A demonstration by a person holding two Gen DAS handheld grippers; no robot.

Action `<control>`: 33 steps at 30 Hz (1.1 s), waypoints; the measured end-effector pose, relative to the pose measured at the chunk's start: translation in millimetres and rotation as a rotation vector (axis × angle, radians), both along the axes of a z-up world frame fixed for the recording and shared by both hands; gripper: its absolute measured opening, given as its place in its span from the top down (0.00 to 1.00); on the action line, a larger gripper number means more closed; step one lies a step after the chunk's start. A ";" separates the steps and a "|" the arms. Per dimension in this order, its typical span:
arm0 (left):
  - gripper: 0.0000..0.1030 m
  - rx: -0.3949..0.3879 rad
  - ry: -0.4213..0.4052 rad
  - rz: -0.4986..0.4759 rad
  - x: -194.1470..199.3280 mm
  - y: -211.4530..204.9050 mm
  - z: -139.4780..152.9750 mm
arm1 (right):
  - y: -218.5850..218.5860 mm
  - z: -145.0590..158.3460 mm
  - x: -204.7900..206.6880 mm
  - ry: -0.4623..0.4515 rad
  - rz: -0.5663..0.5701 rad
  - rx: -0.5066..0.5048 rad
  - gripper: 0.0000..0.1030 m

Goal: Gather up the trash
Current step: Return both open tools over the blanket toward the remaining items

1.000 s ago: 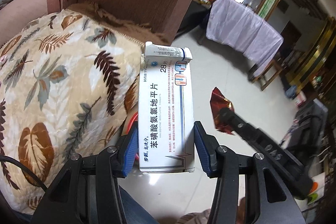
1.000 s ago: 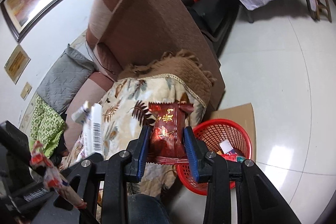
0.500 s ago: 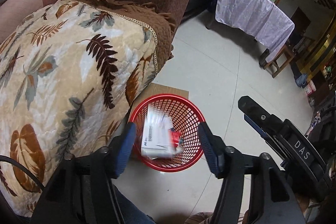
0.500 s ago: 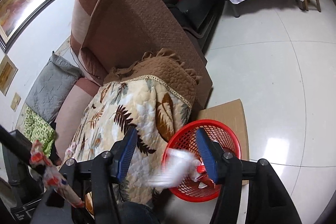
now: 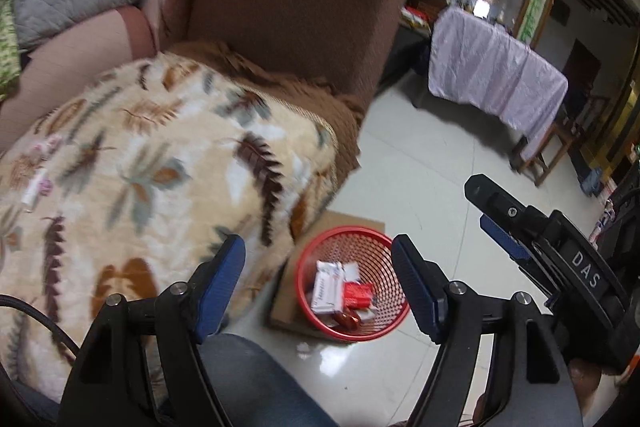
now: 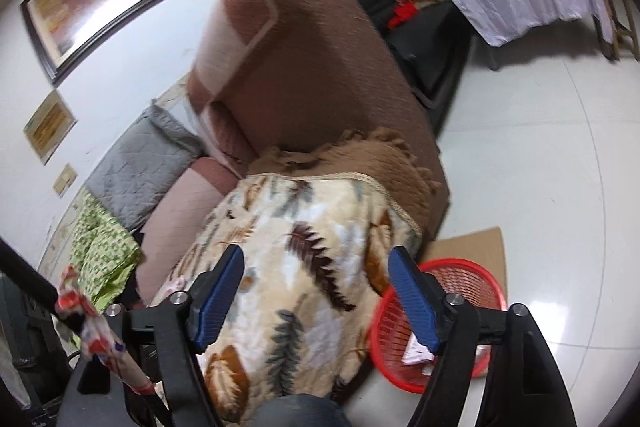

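Both the left tongs and right tongs gape wide, empty; the box lies in the red basket near the blanket.

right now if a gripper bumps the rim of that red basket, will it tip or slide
The red mesh basket looks like thin perforated plastic, so probably light and easy to shove. It holds only a white medicine box and a few wrappers, so little weight steadies it. It sits on flat cardboard over glossy tile; it looks wide for its height, so I would expect sliding rather than tipping.
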State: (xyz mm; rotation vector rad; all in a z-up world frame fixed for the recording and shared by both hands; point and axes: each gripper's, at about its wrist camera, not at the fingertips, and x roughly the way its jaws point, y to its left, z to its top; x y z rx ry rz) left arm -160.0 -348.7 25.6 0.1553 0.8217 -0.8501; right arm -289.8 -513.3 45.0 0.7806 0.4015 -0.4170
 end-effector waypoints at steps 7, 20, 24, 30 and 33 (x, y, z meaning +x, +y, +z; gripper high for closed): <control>0.25 -0.060 -0.085 0.177 17.4 88.9 37.4 | 59.1 36.1 47.3 0.014 0.072 -0.123 0.16; 0.24 -0.051 -0.179 0.541 53.2 231.5 55.4 | 176.5 55.4 143.8 -0.027 0.393 -0.208 0.13; 0.24 -0.028 -0.179 0.598 61.2 255.1 50.1 | 202.1 44.5 167.0 -0.009 0.476 -0.197 0.13; 0.24 -0.020 -0.141 0.667 78.2 283.8 37.4 | 226.5 20.0 196.4 0.011 0.577 -0.151 0.15; 0.24 -0.019 -0.110 0.700 90.3 297.6 29.6 | 235.8 8.8 211.5 0.021 0.622 -0.135 0.16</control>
